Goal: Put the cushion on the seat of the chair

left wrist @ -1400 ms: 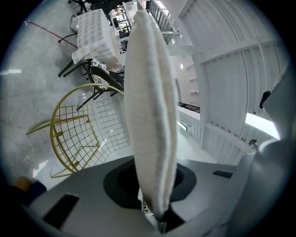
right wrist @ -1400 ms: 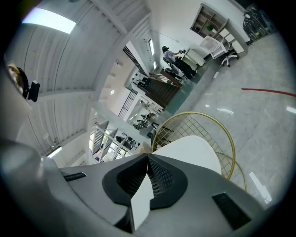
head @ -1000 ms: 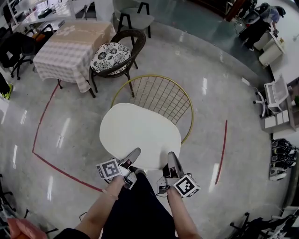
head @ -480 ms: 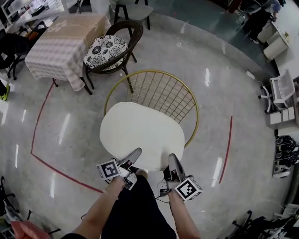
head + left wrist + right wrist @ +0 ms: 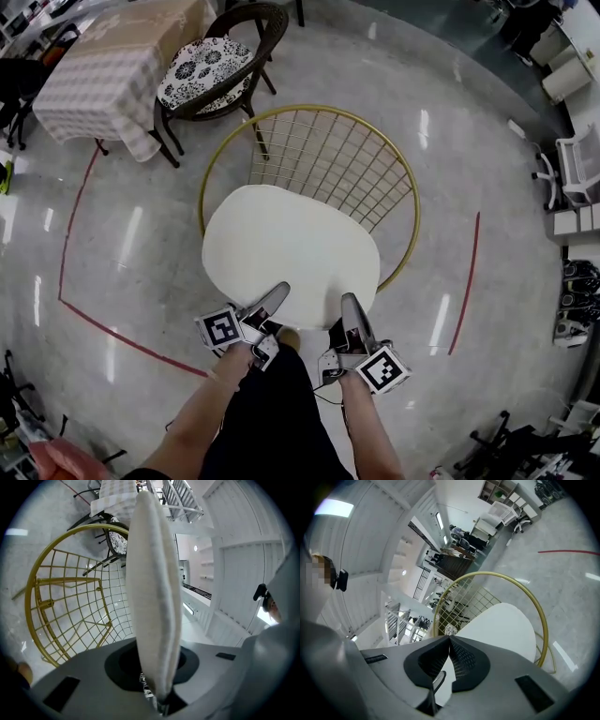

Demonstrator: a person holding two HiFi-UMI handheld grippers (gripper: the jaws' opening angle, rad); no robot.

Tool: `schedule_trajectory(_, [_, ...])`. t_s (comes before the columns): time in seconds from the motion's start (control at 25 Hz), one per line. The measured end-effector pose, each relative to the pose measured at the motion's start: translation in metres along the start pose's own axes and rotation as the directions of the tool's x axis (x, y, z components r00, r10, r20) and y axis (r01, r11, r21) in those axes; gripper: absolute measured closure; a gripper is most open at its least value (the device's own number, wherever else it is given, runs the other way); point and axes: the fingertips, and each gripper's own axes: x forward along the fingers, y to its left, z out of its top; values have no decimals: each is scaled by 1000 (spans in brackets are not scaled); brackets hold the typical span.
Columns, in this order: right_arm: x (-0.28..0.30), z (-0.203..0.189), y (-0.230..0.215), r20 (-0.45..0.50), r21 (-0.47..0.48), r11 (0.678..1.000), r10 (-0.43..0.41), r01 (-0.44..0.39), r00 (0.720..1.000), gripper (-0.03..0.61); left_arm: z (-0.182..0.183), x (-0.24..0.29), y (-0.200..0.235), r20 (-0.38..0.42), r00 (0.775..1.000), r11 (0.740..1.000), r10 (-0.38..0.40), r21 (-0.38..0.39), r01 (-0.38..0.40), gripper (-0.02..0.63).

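A round cream cushion [image 5: 291, 248] hangs flat over the gold wire chair [image 5: 405, 192], covering most of its seat; whether it touches the seat I cannot tell. My left gripper [image 5: 278, 293] is shut on the cushion's near edge at the left. My right gripper [image 5: 349, 302] is shut on the same edge at the right. In the left gripper view the cushion [image 5: 154, 597] stands edge-on between the jaws of the left gripper [image 5: 160, 701], with the chair's wire back [image 5: 61, 616] beyond. In the right gripper view the cushion [image 5: 501, 630] spreads beyond the right gripper [image 5: 449, 637], inside the chair's gold rim [image 5: 536, 604].
A dark wicker chair with a patterned cushion [image 5: 202, 58] and a table under a checked cloth [image 5: 98, 75] stand at the back left. Red tape lines [image 5: 122, 337] mark the shiny floor around the gold chair. White furniture [image 5: 577, 164] stands at the right edge.
Both grippers and the cushion have sunk toward the gold chair, which now looks larger and more fully covered by the cushion. Both grips are unchanged.
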Motion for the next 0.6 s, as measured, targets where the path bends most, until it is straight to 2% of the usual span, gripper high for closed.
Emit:
schedule_trajectory(0.32, [10,-13,-41,1,47,998,-35,35,999,589,4,16,42,12,1000,1000,2,-23,-2,534])
schedule_trajectory(0.6, [21,-22,-61,-11,54,998,-23,24,1000,589,9,28,73,24,1000,999,1,-34,0,534])
